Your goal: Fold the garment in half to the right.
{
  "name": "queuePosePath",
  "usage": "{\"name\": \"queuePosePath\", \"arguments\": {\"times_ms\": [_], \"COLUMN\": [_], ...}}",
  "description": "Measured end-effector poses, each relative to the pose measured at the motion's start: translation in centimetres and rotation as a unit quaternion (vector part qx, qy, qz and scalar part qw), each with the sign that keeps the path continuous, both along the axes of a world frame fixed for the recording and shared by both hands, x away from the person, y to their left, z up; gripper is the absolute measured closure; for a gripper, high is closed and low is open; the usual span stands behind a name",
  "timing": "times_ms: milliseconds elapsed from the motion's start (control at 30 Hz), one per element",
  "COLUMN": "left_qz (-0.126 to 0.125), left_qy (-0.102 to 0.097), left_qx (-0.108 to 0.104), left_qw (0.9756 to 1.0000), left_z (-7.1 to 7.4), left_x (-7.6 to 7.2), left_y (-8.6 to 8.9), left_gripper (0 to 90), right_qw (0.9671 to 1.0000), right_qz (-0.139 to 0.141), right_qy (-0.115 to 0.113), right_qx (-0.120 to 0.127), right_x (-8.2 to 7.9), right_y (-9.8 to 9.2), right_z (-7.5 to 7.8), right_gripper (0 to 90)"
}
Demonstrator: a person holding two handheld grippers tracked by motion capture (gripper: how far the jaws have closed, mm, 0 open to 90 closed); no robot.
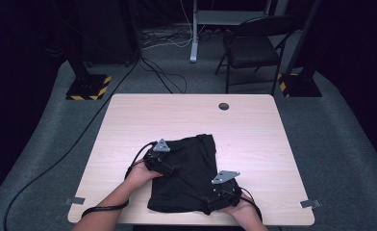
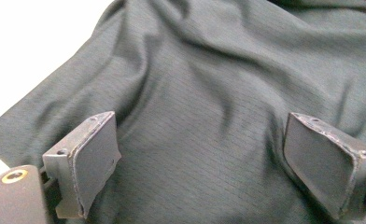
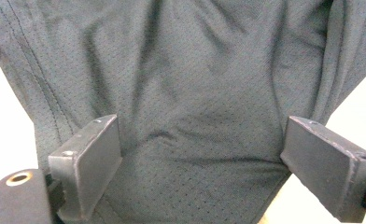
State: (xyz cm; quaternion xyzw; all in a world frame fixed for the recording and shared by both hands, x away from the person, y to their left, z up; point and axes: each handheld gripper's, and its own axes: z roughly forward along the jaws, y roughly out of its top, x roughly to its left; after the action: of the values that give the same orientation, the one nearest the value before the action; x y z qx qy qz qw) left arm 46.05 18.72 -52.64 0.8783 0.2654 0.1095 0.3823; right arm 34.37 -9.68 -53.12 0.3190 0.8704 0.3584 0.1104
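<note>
Both grippers sit on the black, fine-meshed fabric garment (image 1: 184, 173), which lies crumpled and roughly folded on the pale wood-grain rectangular worktop (image 1: 254, 139), in its near half and a little left of its middle. At the garment's left edge, the left gripper (image 1: 169, 169) is held by the person's left hand (image 1: 141, 174); in the left gripper view its two black jaws stand wide apart, with creased cloth (image 2: 200, 116) spread between and beyond them and nothing pinched (whether the pads actually touch the cloth cannot be told). At the garment's near right corner, the right gripper (image 1: 210, 198) is held by the right hand (image 1: 242, 209); in the right gripper view its jaws are likewise spread wide, straddling a span of the garment (image 3: 190, 93) whose stitched hem runs along the left side, while bright worktop shows past the cloth at both sides. The cloth between those jaws lies slack and puckered, not clamped. A grey three-cornered plate tops each gripper in the high view, and a black cable loops from each back toward the person. Beyond the garment, near the worktop's far edge, is a small dark round hole (image 1: 223, 106).
</note>
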Motion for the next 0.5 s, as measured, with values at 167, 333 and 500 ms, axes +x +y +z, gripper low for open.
{"name": "queuePosePath", "arguments": {"times_ms": [167,333,500], "left_qz": [-0.001,-0.006,0.010], "left_qy": [0.006,0.005,-0.001], "left_qx": [0.001,-0.002,0.006], "left_qw": [1.0000,1.0000,0.9999], "left_z": [-0.45,-0.51,-0.25], "left_x": [0.35,0.46,0.50], "left_y": [-0.02,0.16,0.79], "left_gripper": [9.2,8.9,10.4], "right_qw": [1.0000,1.0000,0.9999], "right_qz": [0.000,0.005,0.012], "right_qy": [-0.001,-0.004,0.000], "right_qx": [0.000,-0.004,-0.008], "right_x": [-0.05,-0.10,-0.12], "right_y": [0.00,-0.04,-0.18], "right_z": [-0.03,-0.04,0.06], "right_gripper": [11.0,11.0,10.9]}}
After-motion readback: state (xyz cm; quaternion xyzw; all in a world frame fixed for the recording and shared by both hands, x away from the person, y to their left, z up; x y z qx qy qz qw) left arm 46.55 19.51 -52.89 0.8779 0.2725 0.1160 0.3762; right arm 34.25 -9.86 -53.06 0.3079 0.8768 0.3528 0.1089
